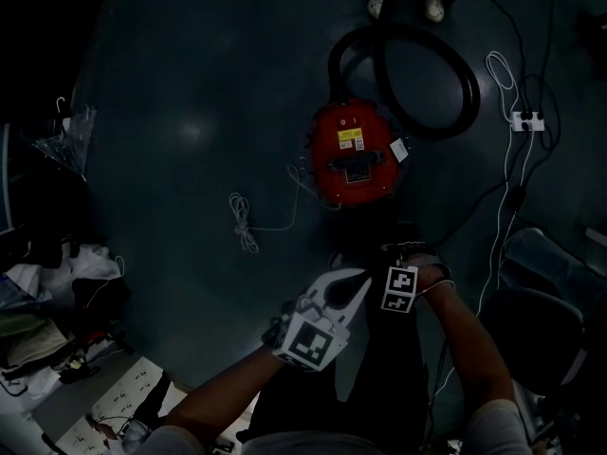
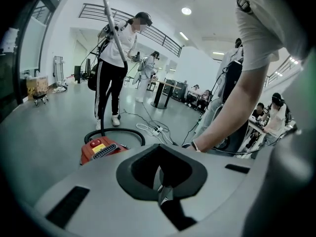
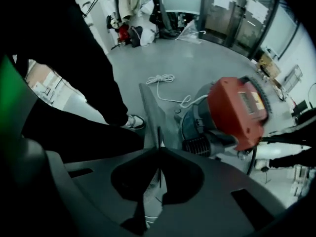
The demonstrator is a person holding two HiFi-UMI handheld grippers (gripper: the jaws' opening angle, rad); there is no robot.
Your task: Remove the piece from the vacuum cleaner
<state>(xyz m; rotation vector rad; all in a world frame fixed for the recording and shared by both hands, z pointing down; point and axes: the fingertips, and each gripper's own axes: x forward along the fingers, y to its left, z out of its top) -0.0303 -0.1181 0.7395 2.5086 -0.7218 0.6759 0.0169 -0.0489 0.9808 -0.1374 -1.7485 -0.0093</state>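
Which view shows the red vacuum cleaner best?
The right gripper view: the vacuum cleaner is close, bright and large, red top and grey base visible. The head view shows it whole from above but dark; the left gripper view shows it small and distant.

white cord coil [image 1: 244, 222], power strip [image 1: 527, 120]

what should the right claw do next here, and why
Probably draw the right claw slowly back, away from the red vacuum cleaner. Its jaws look closed on the thin grey piece, which lies next to the cleaner's base, so a gentle pull should show whether it comes free. The left claw is shut and empty.
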